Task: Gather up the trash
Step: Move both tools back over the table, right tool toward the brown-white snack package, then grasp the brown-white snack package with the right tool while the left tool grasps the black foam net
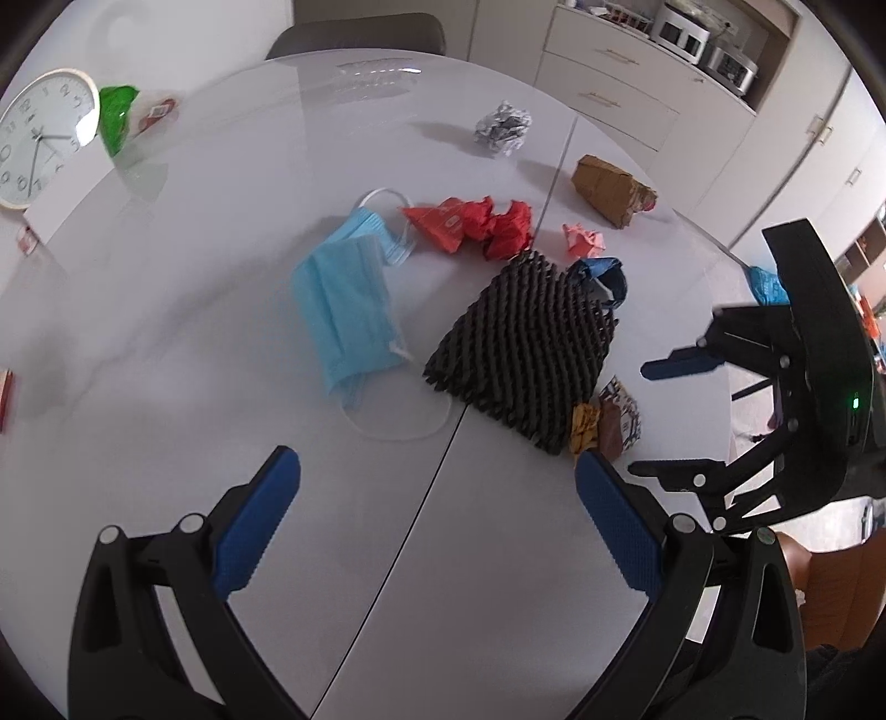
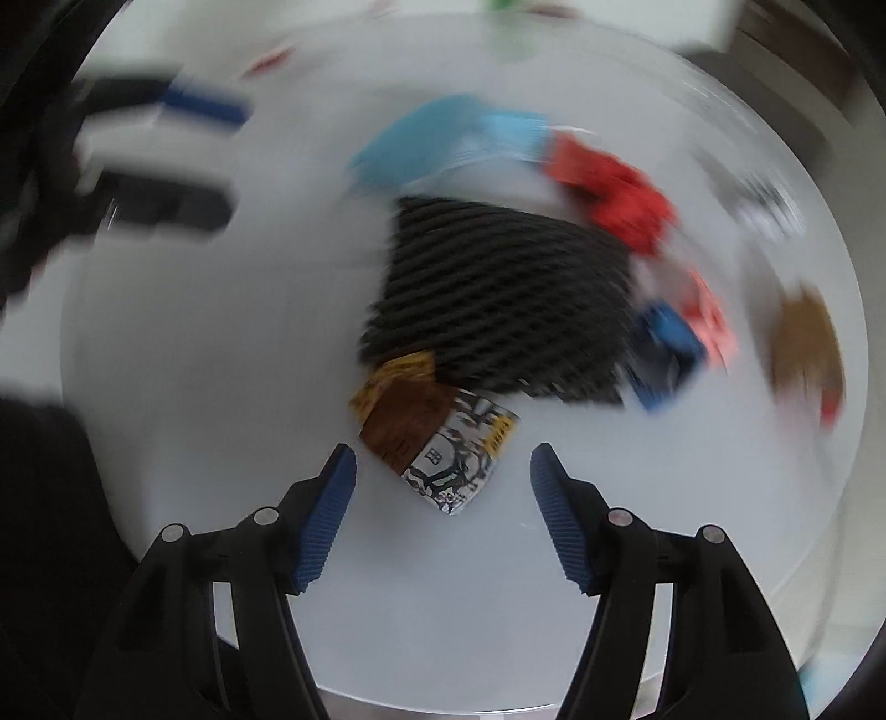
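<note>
Trash lies scattered on the white table [image 1: 221, 288]: a blue face mask [image 1: 346, 310], a black foam net [image 1: 526, 343], a red crumpled wrapper [image 1: 470, 221], a pink scrap [image 1: 581, 239], a blue wrapper [image 1: 606, 277], a foil ball [image 1: 502, 128], a brown paper bag [image 1: 612, 188]. A brown, yellow and patterned snack wrapper [image 2: 437, 443] lies by the net's corner. My right gripper [image 2: 440, 512] hangs open just above and in front of that wrapper, its pads apart from it; it also shows at the table's right edge [image 1: 664, 415]. My left gripper [image 1: 437, 526] is open and empty.
A white wall clock [image 1: 41, 135] leans at the far left beside a green packet [image 1: 117, 116] and a red-labelled packet [image 1: 160, 111]. White cabinets with appliances [image 1: 703, 44] stand behind the table. The right wrist view is blurred by motion.
</note>
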`<state>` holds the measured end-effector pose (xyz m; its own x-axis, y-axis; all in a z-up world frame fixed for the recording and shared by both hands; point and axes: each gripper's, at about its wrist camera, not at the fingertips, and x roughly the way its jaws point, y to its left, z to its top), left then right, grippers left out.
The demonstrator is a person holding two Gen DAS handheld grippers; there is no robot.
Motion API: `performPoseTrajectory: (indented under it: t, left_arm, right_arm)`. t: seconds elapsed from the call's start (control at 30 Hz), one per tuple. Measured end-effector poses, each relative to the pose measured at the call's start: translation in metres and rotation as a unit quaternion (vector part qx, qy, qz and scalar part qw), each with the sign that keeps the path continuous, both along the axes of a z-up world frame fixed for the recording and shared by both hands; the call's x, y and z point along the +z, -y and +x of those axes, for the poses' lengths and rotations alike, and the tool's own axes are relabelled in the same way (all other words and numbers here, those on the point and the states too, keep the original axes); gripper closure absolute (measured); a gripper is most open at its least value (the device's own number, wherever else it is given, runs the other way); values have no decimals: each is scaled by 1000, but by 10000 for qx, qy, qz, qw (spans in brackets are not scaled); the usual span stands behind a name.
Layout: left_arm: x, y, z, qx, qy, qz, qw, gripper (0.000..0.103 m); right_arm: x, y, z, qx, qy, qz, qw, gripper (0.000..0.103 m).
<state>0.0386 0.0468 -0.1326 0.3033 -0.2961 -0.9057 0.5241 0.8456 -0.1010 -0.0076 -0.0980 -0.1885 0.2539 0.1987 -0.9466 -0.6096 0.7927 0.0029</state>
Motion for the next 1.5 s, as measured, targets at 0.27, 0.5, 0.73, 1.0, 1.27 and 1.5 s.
performPoseTrajectory:
  t: [0.27,0.5,0.73,1.0,1.27,1.5]
  left_arm:
    - [-6,-29,-7,705,-138,-60,9974,8]
    - [-10,-35,-13,847,-165,29,9963,8]
    - [-13,-11,-11,556,-206,-37,9982,8]
    - [-19,38,2,-111,-316,-166,9993,8]
    - [-64,99,33,-687,-882,-103,9937,11]
    - [-67,111,36,-800,-1153,-424,9892,16]
  right_arm:
    - [-11,-28,16,1446,-215,-425,9883,52]
    - [-15,-30,13,1551,-311,-427,9865,62]
    - [-3,-11,6,871,-344,113,9955,66]
    - [21,35,-7,-620,-322,1191,9904,66]
    - [23,71,-23,-1622,-227,1513,9748,66]
    - [10,76,-34,-1778,-249,1540,9716,66]
